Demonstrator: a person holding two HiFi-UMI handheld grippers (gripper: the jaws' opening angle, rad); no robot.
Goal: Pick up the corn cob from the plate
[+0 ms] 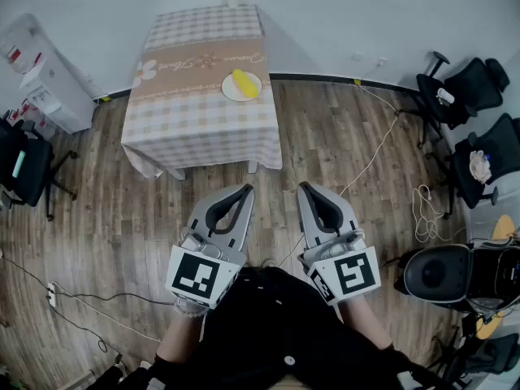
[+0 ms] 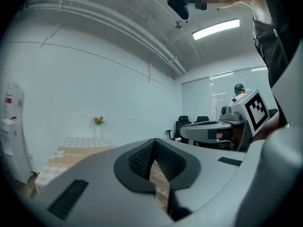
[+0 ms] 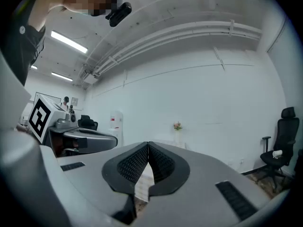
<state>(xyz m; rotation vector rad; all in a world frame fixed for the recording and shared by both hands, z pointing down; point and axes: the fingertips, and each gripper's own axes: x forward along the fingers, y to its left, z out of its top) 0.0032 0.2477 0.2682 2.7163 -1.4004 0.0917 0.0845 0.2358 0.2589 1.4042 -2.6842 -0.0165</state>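
A yellow corn cob (image 1: 244, 83) lies on a white plate (image 1: 230, 90) near the right edge of a table with a checked cloth (image 1: 199, 96), far ahead in the head view. My left gripper (image 1: 247, 189) and right gripper (image 1: 304, 187) are held side by side over the wooden floor, well short of the table. Both are shut with nothing between the jaws. In the left gripper view the left gripper (image 2: 154, 143) has its pads meeting at the tips, with the table (image 2: 71, 150) distant on the left. In the right gripper view the right gripper (image 3: 148, 145) shows the same.
A water dispenser (image 1: 45, 84) stands left of the table and a black chair (image 1: 28, 169) is at the far left. Office chairs (image 1: 479, 128) and a black bin (image 1: 439, 275) fill the right side. Cables (image 1: 370, 157) trail over the floor. A flower vase (image 2: 98, 122) stands at the table's far end.
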